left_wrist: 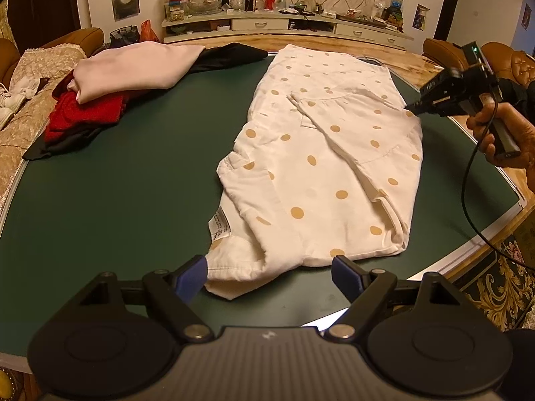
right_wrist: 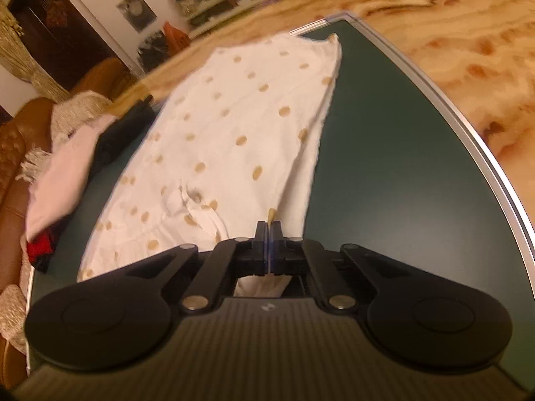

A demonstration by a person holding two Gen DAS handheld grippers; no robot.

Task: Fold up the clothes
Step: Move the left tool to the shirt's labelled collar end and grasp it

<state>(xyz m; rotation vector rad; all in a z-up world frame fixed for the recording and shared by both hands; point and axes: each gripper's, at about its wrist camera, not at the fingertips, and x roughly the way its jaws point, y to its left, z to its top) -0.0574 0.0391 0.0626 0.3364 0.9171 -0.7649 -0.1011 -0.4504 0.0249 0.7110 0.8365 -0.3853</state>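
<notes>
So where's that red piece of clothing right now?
In the left wrist view, the red garment lies at the far left of the green table, under the pink cloth, left of the polka-dot garment.

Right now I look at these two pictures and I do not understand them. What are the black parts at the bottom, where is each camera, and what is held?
No robot arm: a person holds two hand-held grippers, each with a camera looking along its fingers. The left gripper is open, near the polka-dot garment on the green table. The right gripper, also visible in a hand, is shut on the garment's edge. Other clothes are piled aside.
</notes>
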